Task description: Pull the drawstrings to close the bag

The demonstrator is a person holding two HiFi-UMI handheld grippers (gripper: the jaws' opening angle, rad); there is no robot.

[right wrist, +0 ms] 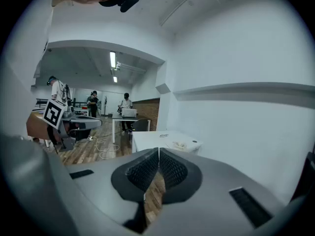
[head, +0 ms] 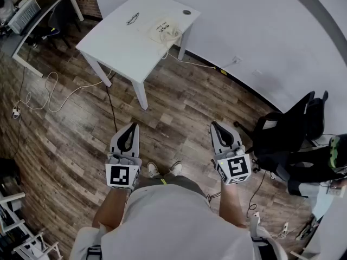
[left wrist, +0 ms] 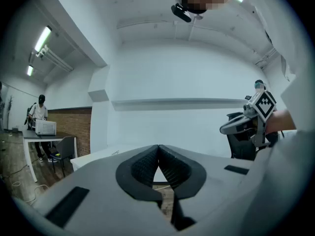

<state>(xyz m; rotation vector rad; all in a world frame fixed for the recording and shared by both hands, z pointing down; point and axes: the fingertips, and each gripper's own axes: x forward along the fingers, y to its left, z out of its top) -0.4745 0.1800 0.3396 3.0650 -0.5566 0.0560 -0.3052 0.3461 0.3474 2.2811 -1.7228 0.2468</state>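
Observation:
A cream drawstring bag [head: 164, 29] lies flat on the white table [head: 119, 42] at the far side of the room, its cord hanging over the table's right edge. The same bag [right wrist: 183, 144] shows small on the table in the right gripper view. Both grippers are held at waist height, well away from the table. My left gripper [head: 131, 127] is shut with nothing between its pads [left wrist: 158, 151]. My right gripper [head: 215, 127] is shut and empty as well, its tips [right wrist: 158, 153] touching.
A small dark object [head: 132, 19] and a round cable port [head: 186, 12] sit on the table. White cables [head: 51, 93] trail over the wood floor at left. A black office chair [head: 287, 131] stands at right. A desk [head: 32, 20] is at the far left, people behind it.

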